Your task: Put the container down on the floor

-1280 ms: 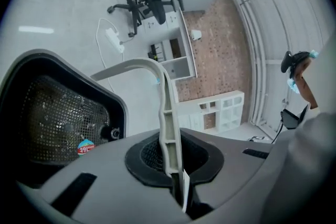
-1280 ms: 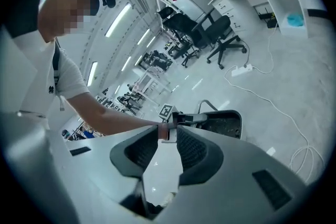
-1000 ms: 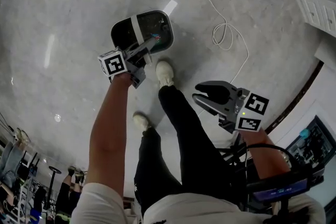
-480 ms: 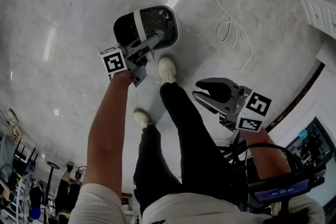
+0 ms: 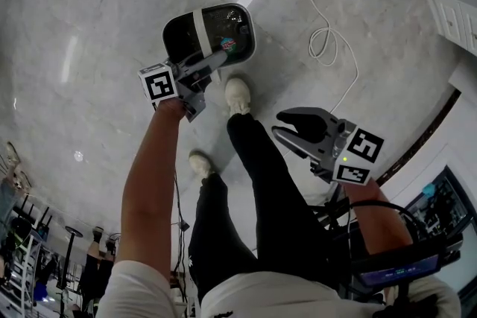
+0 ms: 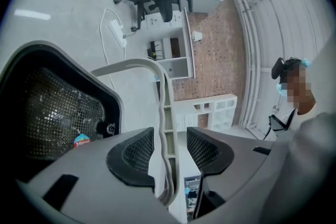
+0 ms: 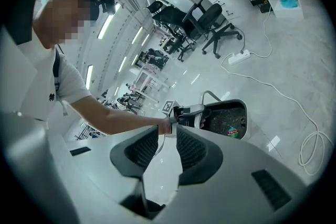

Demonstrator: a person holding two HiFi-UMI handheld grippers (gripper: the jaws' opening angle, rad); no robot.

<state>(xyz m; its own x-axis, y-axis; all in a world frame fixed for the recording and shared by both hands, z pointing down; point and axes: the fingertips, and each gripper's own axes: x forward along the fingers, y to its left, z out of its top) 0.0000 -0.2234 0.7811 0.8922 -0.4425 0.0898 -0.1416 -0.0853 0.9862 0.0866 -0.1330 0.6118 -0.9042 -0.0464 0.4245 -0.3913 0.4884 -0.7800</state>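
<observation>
Container: a black mesh container (image 5: 223, 30) with a pale handle (image 5: 199, 32) arched over its mouth. It appears to stand mouth-up on the grey floor (image 5: 89, 11), at 12 o'clock from the person's forward shoe (image 5: 237, 95).
Left gripper: the left gripper (image 5: 223, 56) reaches over the container's rim from 7 o'clock in the head view. Its jaws have just been opening and have let go. The handle stands between the pads with neither pressing it, nearer the pad on the 9 o'clock side.
Handle axis: in the left gripper view the handle (image 6: 167, 113) runs from 6 to 12 o'clock straight up the gap. It then bends over toward 10 o'clock to meet the rim.
Container from the fingers: the mesh body (image 6: 52, 107) lies at 9 o'clock of the pads, just beside them.
Right gripper: the right gripper (image 5: 287, 129) hangs at 4 o'clock of the container, well apart. Its jaws are slightly parted with nothing between them.
Nearer hand: the left, by a wide margin.
Step in hand: the placing looks finished, with only the retreat from the handle remaining.
Next move: likely a straight pull back toward 7 o'clock in the head view, along the gripper's own line.
Risk: a sideways drift could catch a pad on the handle and tip or drag the container.
</observation>
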